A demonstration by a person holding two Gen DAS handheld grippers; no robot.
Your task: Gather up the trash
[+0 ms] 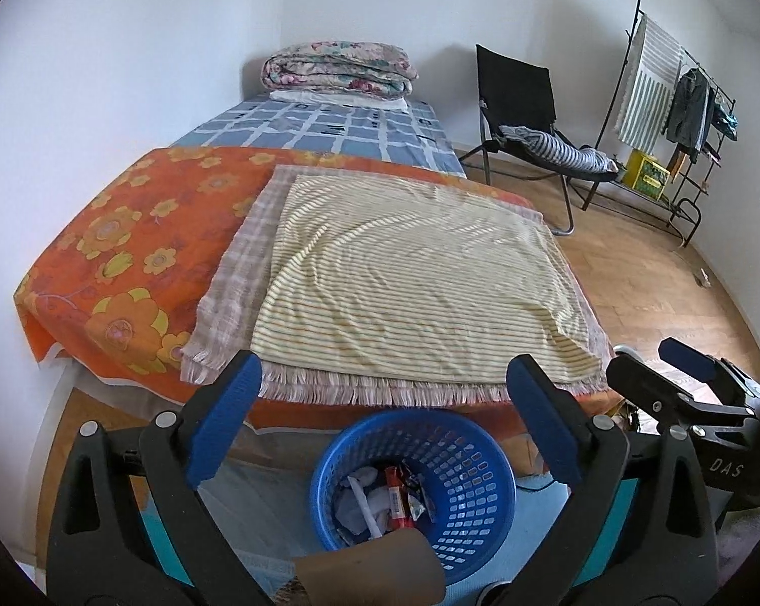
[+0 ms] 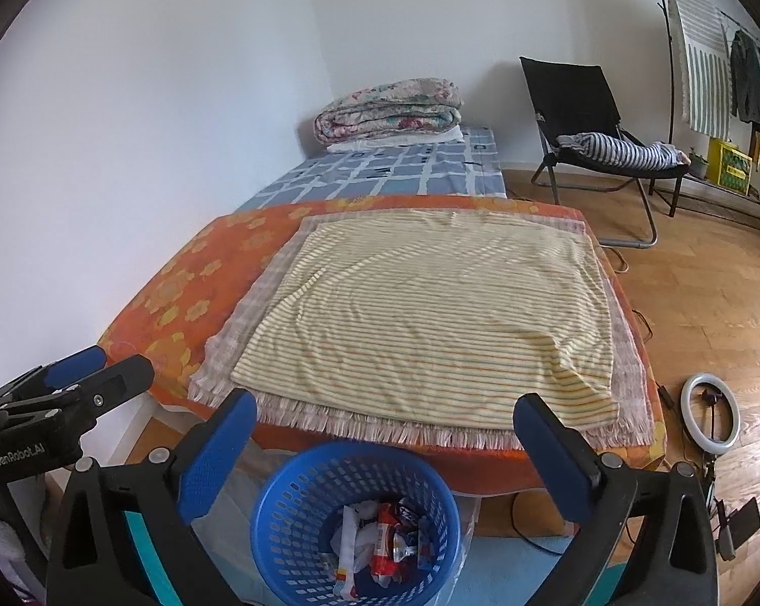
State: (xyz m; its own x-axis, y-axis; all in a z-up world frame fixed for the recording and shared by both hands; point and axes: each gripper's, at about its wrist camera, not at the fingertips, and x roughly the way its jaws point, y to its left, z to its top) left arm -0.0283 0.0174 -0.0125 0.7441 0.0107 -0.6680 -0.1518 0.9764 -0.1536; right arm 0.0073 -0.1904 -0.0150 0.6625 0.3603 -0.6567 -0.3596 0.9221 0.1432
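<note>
Tilting both tools downward, I hold my left hand-held gripper (image 1: pixel 380 424) and my right hand-held gripper (image 2: pixel 385 454) side by side, each with its blue pads spread wide and nothing between them. Below them stands the blue basket (image 1: pixel 473 520) on the floor at the foot of the bed (image 1: pixel 102 262), with wrappers and crumpled paper (image 2: pixel 380 540) lying inside. A brown cardboard tube (image 1: pixel 370 570) rests against its near rim.

"DAS" on the right gripper (image 1: pixel 703 389), "GenRobot.AI" on the left gripper (image 2: pixel 72 384)
</note>
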